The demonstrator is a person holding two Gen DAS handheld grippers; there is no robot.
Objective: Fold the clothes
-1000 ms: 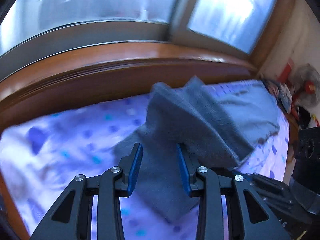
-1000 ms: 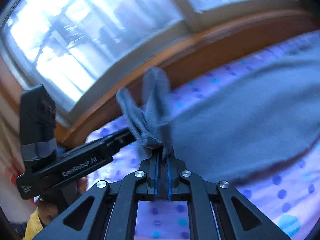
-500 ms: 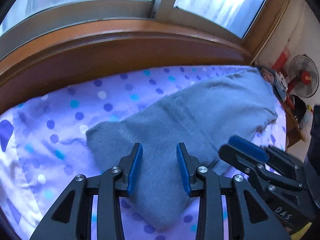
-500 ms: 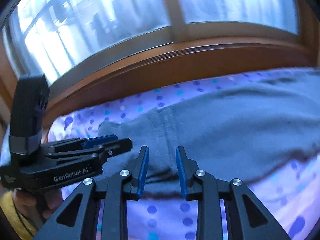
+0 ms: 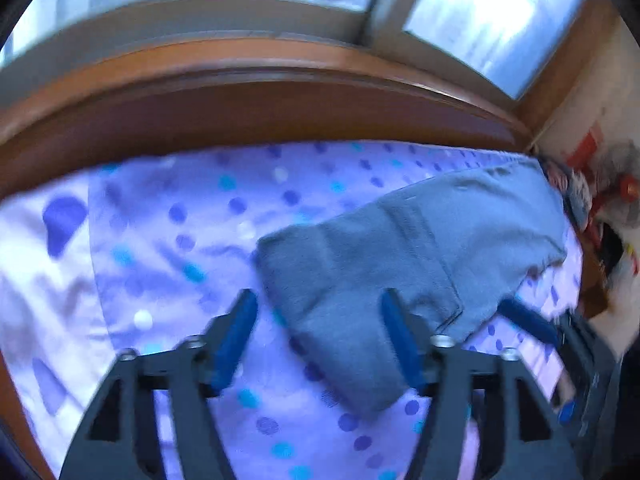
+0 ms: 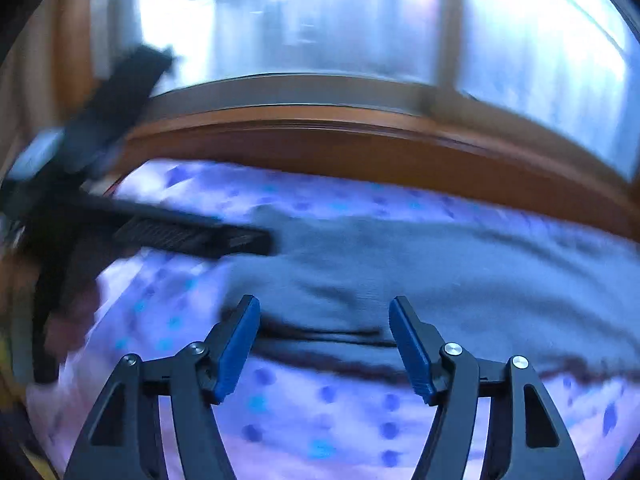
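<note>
Both claws downtilted, jaws opening

No legible text anywhere (frames blurred).

A bedroom in a home, seen from just above the bed.

A lilac bedsheet printed with blue and turquoise dots covers a mattress that runs up against a curved, varnished brown wooden ledge, and above that sits a wide window with a grey metal frame and bright frosted panes. A grey knitted garment lies spread on the sheet. At the far right edge of the left wrist view, household clutter in red, white and dark colours stands against a pale wall, too blurred to identify further.
</note>
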